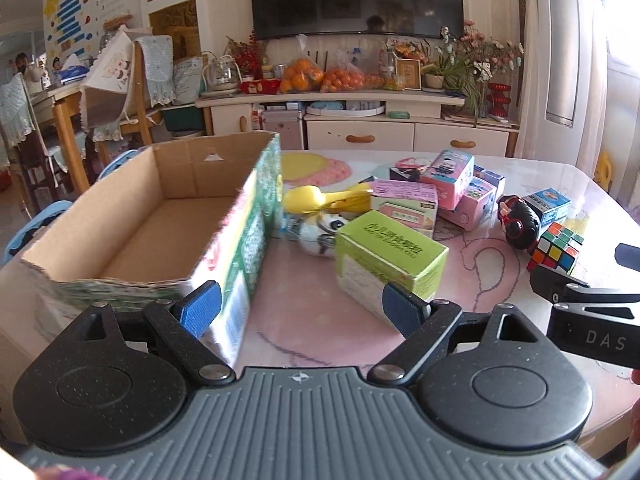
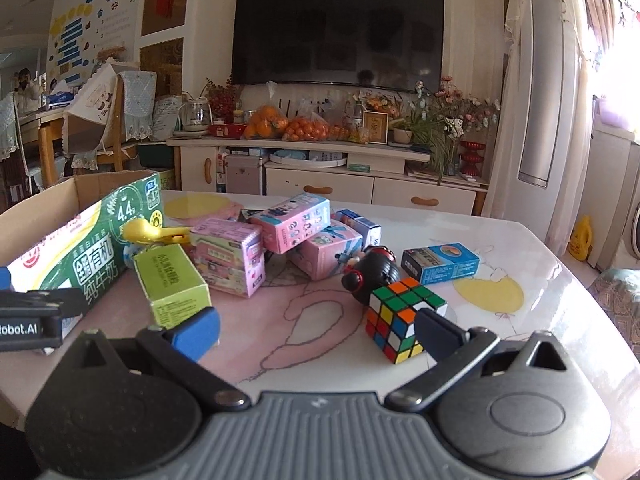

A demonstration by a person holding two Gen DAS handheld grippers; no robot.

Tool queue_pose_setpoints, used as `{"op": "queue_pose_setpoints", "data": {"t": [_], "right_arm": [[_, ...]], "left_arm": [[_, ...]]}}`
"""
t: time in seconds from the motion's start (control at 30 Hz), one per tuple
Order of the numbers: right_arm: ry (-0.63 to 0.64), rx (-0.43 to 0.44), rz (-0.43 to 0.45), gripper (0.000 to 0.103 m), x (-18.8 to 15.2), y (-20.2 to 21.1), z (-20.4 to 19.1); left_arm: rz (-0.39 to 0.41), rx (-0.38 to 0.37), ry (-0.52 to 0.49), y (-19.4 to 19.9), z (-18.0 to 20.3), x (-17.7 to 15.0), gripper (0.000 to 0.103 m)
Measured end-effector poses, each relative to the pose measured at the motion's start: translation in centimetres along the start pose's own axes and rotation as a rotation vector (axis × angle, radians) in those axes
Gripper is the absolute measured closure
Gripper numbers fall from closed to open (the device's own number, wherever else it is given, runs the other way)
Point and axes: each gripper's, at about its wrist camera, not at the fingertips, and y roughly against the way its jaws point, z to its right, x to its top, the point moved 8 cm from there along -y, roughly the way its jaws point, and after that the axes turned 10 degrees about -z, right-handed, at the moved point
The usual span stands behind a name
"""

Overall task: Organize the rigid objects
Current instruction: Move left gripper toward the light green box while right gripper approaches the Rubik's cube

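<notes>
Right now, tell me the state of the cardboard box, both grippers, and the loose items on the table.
Open-topped cardboard box: upright, empty inside.
Left gripper: open, holding nothing.
Right gripper: open, holding nothing.
Green rectangular carton: on the table, outside the box.
Multicoloured puzzle cube: on the table, scrambled.
Blue flat carton: lying flat on the table.

A home living room — wall television (image 2: 338, 36), sideboard (image 2: 320, 176) with oranges (image 2: 280, 126), dining chairs (image 1: 132, 92).

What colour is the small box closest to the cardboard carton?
Lime green box, clearest in the right wrist view.
</notes>
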Motion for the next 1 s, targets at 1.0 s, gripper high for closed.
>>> {"op": "queue_pose_setpoints", "data": {"t": [1.0], "right_arm": [[0.088,0.081,0.123,0.001,1.0,5.6,-6.3]], "left_arm": [[0.049,0.079,0.064,4.5,-5.4,-1.5,0.0]]}}
